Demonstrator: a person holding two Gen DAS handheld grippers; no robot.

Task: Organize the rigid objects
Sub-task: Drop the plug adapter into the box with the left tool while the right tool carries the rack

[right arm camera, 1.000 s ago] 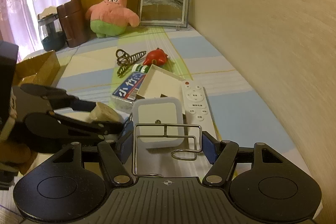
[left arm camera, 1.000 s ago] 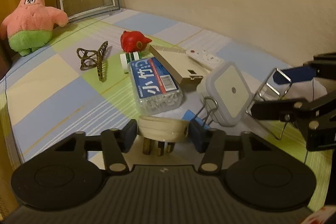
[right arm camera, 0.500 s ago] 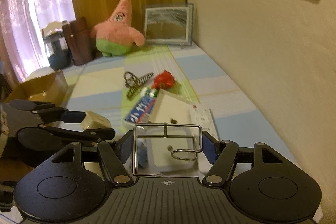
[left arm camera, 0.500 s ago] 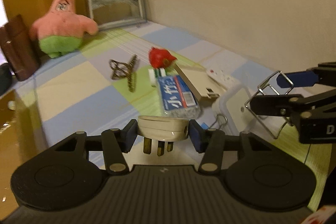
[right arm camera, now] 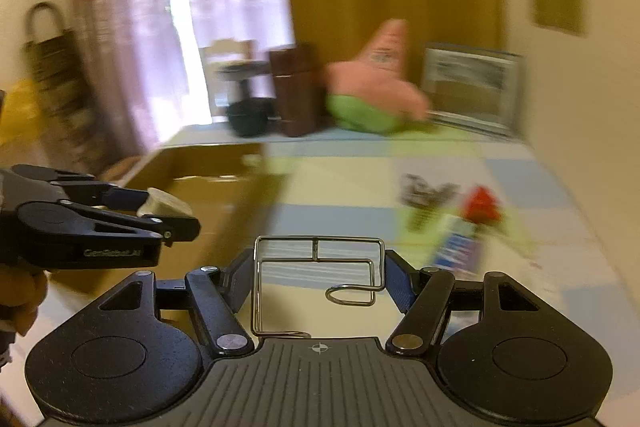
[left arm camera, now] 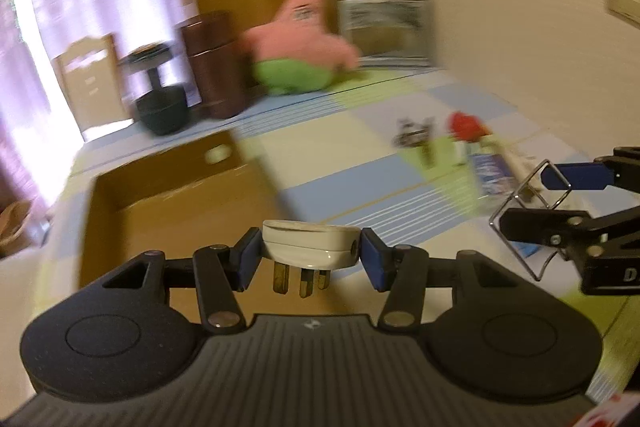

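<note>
My left gripper (left arm camera: pixel 310 251) is shut on a cream three-pin plug adapter (left arm camera: pixel 308 245), held in the air just in front of an open cardboard box (left arm camera: pixel 160 187). My right gripper (right arm camera: pixel 318 271) is shut on a bent wire hook (right arm camera: pixel 316 279), to the right of the box (right arm camera: pixel 208 183). The left gripper shows in the right wrist view (right arm camera: pixel 168 211) at the box's near edge; the right gripper shows in the left wrist view (left arm camera: pixel 556 195). A hair claw (right arm camera: pixel 424 191), a red toy (right arm camera: pixel 482 205) and a blue toothpick box (right arm camera: pixel 456 247) lie on the checked cloth, blurred.
A pink starfish plush (right arm camera: pixel 376 83), a framed picture (right arm camera: pixel 472 87), a brown canister (right arm camera: pixel 294 91) and a dark pot (right arm camera: pixel 248 111) stand along the far edge. The wall runs along the right side. Curtains hang behind.
Both grippers have swung left and risen, away from the pile of items towards the cardboard box. Each still holds its object. The views are motion-blurred.
</note>
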